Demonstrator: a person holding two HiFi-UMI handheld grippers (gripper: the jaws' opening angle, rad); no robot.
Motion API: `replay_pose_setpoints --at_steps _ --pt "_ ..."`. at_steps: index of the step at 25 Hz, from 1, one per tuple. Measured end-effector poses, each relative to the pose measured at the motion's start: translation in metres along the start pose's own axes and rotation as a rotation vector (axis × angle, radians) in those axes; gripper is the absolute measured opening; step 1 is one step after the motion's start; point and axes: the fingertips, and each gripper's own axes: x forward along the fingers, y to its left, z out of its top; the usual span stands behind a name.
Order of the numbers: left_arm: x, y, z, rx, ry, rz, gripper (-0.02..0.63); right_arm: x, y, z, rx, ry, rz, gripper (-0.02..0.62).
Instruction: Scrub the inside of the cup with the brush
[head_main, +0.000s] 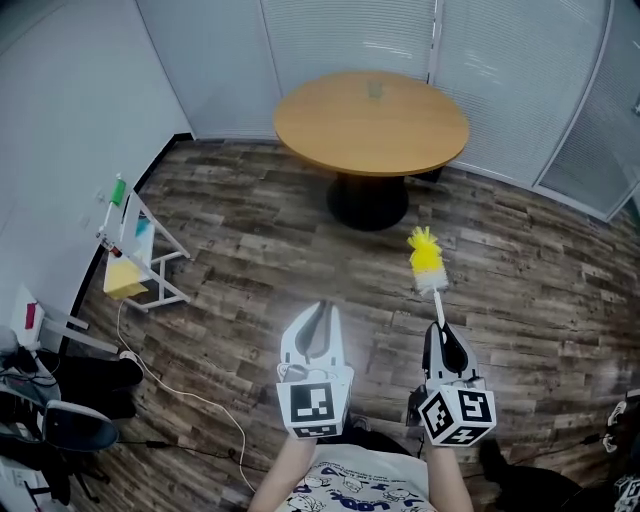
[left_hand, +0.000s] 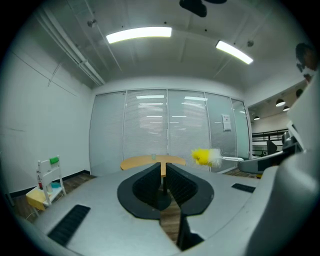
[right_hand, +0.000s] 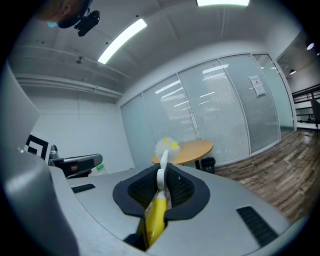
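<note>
A small clear cup (head_main: 375, 88) stands on the far side of a round wooden table (head_main: 330, 125), well ahead of both grippers; in the left gripper view the cup (left_hand: 153, 157) is a tiny shape on the table (left_hand: 137, 162). My right gripper (head_main: 443, 338) is shut on the brush's yellow handle (right_hand: 156, 212). The brush's yellow and white bristle head (head_main: 427, 257) points forward, away from me. My left gripper (head_main: 318, 322) is shut with nothing between its jaws. The bristle head (left_hand: 205, 156) shows to its right. Both grippers hang over the wooden floor.
A white rack (head_main: 140, 255) with a green-capped bottle and a yellow box stands by the left wall. A cable (head_main: 190, 395) trails across the floor. Dark bags and a chair (head_main: 60, 420) sit at the lower left. Glass partitions with blinds stand behind the table.
</note>
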Motion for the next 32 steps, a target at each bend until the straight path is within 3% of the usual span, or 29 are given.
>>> replay_pose_setpoints --at_steps 8,19,32 --pt "0.061 0.023 0.004 -0.015 -0.004 -0.022 0.04 0.059 -0.003 0.012 -0.003 -0.011 -0.024 0.046" --pt "0.162 0.072 0.039 -0.012 -0.05 -0.076 0.04 0.163 0.006 0.051 0.006 -0.057 -0.064 0.046" --pt "0.228 0.108 0.031 -0.045 -0.043 -0.1 0.04 0.23 0.015 0.052 -0.011 -0.047 -0.085 0.046"
